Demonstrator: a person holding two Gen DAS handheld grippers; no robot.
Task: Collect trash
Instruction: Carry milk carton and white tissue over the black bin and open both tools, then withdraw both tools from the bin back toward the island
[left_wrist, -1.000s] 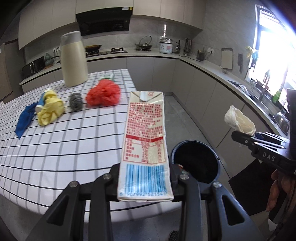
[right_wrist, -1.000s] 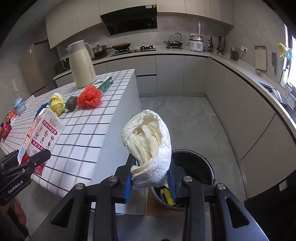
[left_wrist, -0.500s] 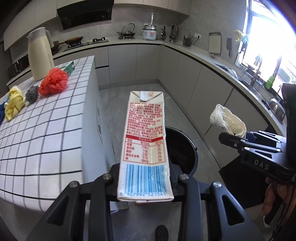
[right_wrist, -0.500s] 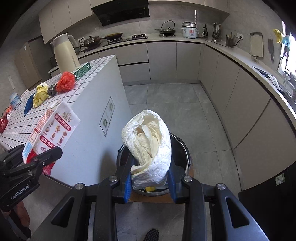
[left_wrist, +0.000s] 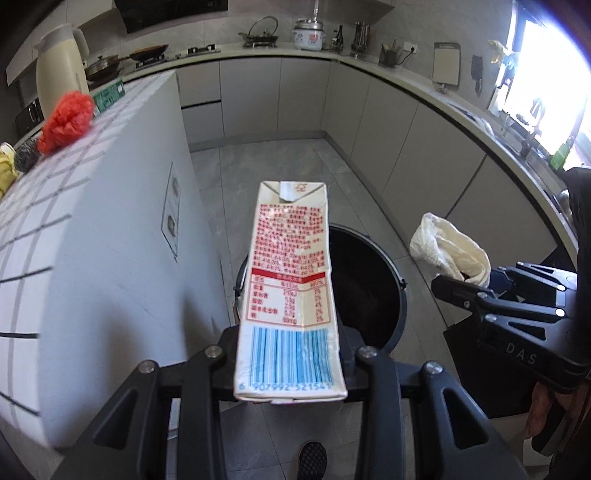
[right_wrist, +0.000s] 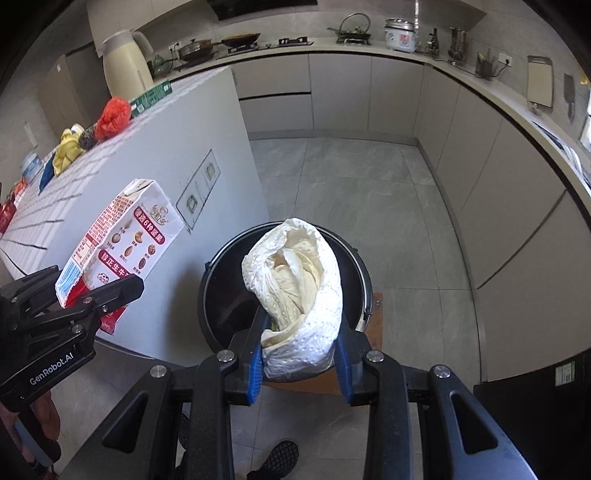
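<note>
My left gripper (left_wrist: 290, 354) is shut on a white and red milk carton (left_wrist: 290, 280), held above the left rim of a round black trash bin (left_wrist: 365, 291) on the floor. The carton also shows in the right wrist view (right_wrist: 122, 243). My right gripper (right_wrist: 299, 354) is shut on a crumpled white paper wad (right_wrist: 299, 291), held over the bin's opening (right_wrist: 229, 295). The wad and right gripper show at the right of the left wrist view (left_wrist: 448, 251).
A white kitchen island (right_wrist: 199, 140) stands left of the bin, carrying a red bag (right_wrist: 114, 118), a yellow cloth (right_wrist: 68, 149), a green box (right_wrist: 151, 98) and a cream jug (right_wrist: 123, 61). Grey cabinets (right_wrist: 480, 155) line the back and right. My shoe (right_wrist: 280, 458) shows below.
Both grippers have moved off the island and down toward the bin. The carton and the paper wad now hang over it, still held.
</note>
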